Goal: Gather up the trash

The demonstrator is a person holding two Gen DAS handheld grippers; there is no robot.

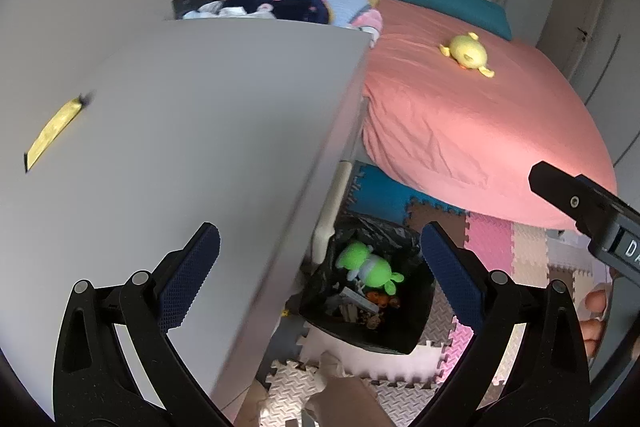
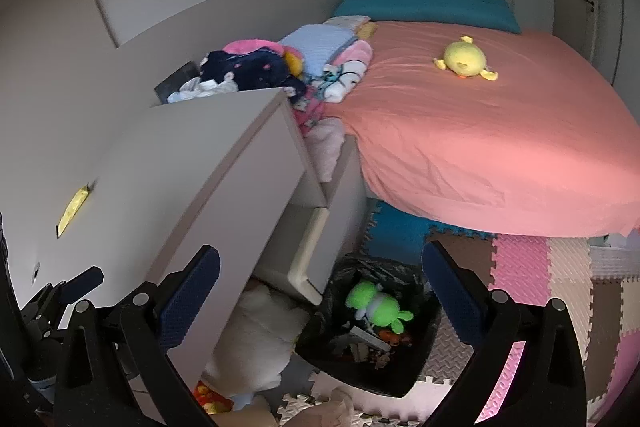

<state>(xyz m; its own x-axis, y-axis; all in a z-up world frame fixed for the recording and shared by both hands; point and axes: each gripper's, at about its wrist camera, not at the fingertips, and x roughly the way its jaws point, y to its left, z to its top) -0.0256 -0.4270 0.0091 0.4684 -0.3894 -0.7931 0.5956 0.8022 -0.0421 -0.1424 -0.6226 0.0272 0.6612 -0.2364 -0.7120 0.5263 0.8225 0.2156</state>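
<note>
While the yellow wrapper (image 1: 54,131) lay flat on the grey worktop (image 1: 208,131), well apart from the black-lined bin (image 1: 372,307) on the floor, a thin scrap risked slipping between pads. Both the left hand-held gripper (image 1: 320,277) and right hand-held gripper (image 2: 320,297) hovered spread wide, empty.

Yellow wrapper (image 1: 54,131): flat, elongated, lying on the grey cabinet top near its far left edge, one end dark. Black-lined bin (image 2: 416,359): upright on the floor mats beside the cabinet, open, holding a green plush toy (image 2: 378,307) atop mixed scraps.
</note>
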